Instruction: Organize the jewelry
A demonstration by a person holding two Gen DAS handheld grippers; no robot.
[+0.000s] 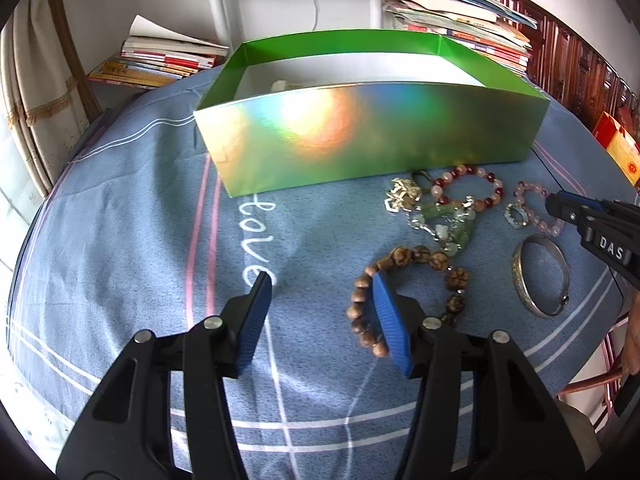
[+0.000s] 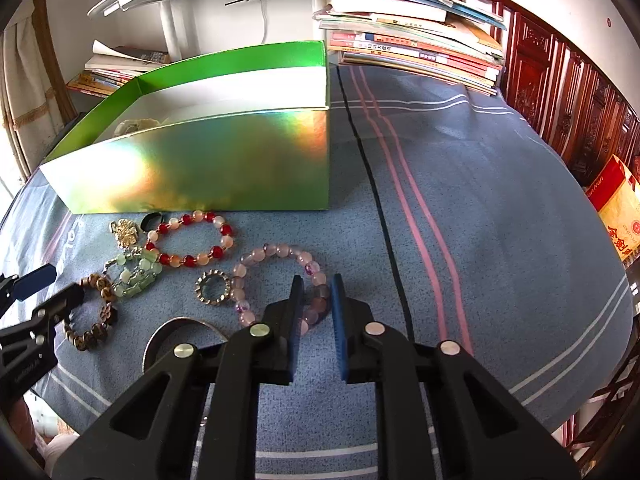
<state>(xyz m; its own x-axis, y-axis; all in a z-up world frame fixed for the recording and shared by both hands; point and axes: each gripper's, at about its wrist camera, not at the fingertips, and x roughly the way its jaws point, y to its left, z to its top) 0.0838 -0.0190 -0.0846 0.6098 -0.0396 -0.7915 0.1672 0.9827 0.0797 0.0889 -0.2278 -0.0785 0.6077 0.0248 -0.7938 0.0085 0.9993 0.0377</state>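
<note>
Several pieces of jewelry lie on the blue cloth in front of a shiny green box (image 1: 360, 132) (image 2: 200, 160). My right gripper (image 2: 318, 280) (image 1: 556, 202) is shut on the near side of a pale pink bead bracelet (image 2: 260, 256) (image 1: 524, 192), with beads filling the narrow gap between its pads. My left gripper (image 1: 320, 278) (image 2: 48, 292) stands open, only cloth between its pads. Its right finger reaches over a brown bead bracelet (image 1: 438, 261) (image 2: 90, 336). A red-and-peach bracelet (image 2: 218, 252), a green jade chain (image 2: 136, 276) and a silver bangle (image 1: 538, 308) lie nearby.
A small studded ring (image 2: 200, 284) and a metal charm (image 2: 126, 232) lie among the bracelets. A pale item (image 2: 136, 124) sits inside the box. Stacks of books (image 2: 412, 48) (image 1: 160, 60) stand behind it. A carved wooden screen (image 2: 560, 92) and a red-yellow packet (image 2: 620, 208) are at the right.
</note>
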